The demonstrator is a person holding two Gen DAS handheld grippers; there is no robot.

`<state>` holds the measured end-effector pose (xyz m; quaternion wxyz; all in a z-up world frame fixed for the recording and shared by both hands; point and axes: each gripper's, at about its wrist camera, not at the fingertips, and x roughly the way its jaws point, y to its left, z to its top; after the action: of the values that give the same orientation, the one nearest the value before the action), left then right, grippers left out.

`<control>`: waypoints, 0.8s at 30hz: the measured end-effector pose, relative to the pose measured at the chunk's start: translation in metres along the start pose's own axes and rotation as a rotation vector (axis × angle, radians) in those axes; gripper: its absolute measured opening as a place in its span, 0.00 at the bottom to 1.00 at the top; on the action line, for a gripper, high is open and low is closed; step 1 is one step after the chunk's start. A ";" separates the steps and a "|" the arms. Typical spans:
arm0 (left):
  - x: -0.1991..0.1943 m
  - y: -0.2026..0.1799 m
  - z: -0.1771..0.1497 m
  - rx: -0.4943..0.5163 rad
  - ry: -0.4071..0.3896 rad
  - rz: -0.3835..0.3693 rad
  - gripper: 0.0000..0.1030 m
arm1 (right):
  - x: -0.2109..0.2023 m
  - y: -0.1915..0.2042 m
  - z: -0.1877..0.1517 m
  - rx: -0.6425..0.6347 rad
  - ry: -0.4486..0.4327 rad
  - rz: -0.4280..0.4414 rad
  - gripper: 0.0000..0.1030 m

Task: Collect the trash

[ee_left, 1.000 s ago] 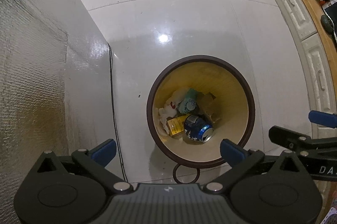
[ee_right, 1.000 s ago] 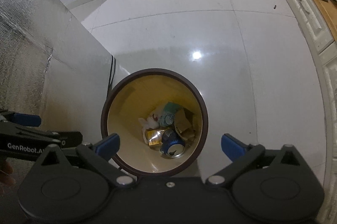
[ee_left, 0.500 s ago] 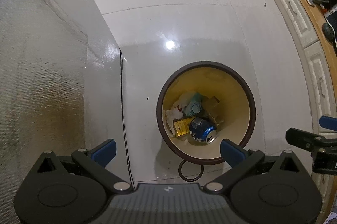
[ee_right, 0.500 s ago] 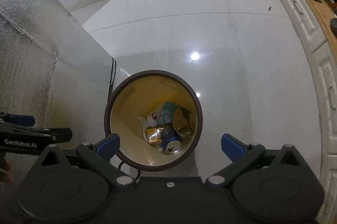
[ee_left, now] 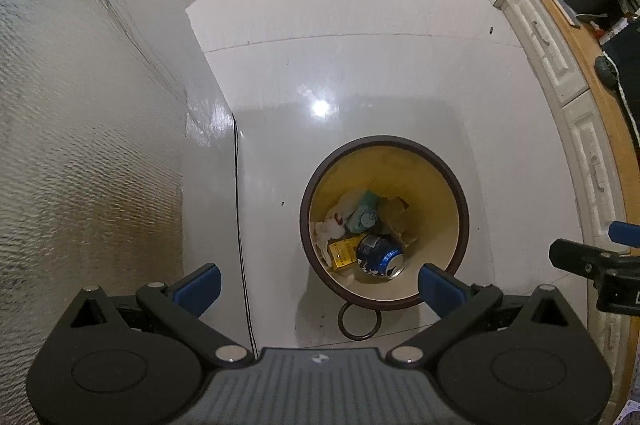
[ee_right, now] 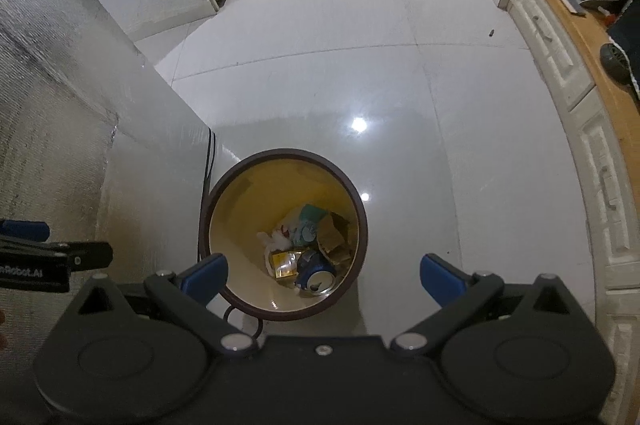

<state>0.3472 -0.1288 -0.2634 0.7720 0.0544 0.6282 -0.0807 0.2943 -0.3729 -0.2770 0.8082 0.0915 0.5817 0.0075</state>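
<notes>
The trash — a blue can (ee_left: 379,255), a yellow packet (ee_left: 342,254), crumpled paper (ee_left: 329,230) — lies at the bottom of the round bin (ee_left: 460,193) on the floor (ee_left: 360,65). Left tongs (ee_left: 318,279) and right tongs (ee_right: 324,271) hang above, both spread wide and empty. Swinging away low could clip the rim and tip the bin — likeliest beside the foil-clad wall (ee_left: 80,105), where room is tight.

Glossy white tiled floor (ee_left: 360,73) mirroring a lamp, smooth bin (ee_left: 456,201) with dark rim and matt yellow inside, shiny metal can (ee_left: 378,257) in it beside crumpled paper (ee_left: 328,229), embossed foil-like wall panel (ee_left: 80,145) left of bin
</notes>
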 end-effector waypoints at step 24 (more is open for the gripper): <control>-0.088 -0.002 -0.007 0.001 -0.189 -0.036 1.00 | -0.087 0.001 -0.001 0.016 -0.159 -0.033 1.00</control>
<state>0.3229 -0.1244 -0.1790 0.8263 0.0357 0.5532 -0.0997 0.2651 -0.3823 -0.1959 0.8511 0.0888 0.5171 -0.0177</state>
